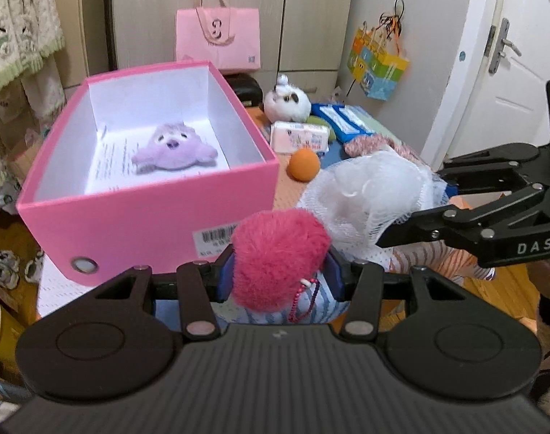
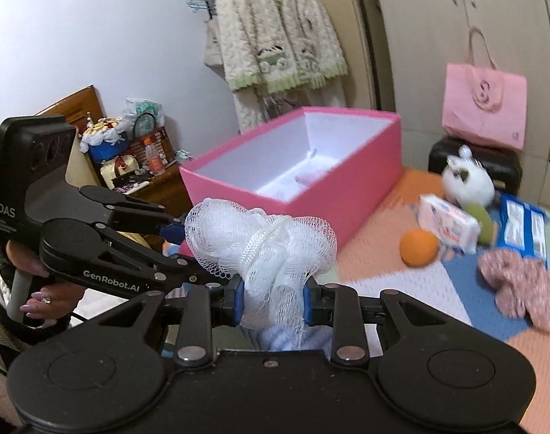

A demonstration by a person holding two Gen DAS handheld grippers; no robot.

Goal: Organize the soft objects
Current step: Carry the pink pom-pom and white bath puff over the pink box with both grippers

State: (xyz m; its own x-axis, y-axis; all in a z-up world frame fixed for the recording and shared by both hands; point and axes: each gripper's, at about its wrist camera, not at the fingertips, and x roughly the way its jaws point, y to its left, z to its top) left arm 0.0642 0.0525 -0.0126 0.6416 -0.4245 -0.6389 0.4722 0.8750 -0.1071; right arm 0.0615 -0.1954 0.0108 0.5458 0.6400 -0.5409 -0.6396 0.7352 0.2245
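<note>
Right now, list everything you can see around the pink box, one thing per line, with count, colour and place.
Box: one, pink, open, on the mat.
Seal toy: one, lilac, inside the box.
Fluffy ball: one, deep pink, held in left hand-held gripper.
Mesh bath sponge: one, white, held in right hand-held gripper.
Orange ball: one, on the mat right of the box.
Plush animal: one, white with dark patches, behind the ball.
Tissue packs: one white, others blue behind it.
Bag: one, pink, against the wardrobe.
Cardigan: one, cream and green, hanging.
Left hand-held gripper: black, shut.
Right hand-held gripper: black, shut.
</note>
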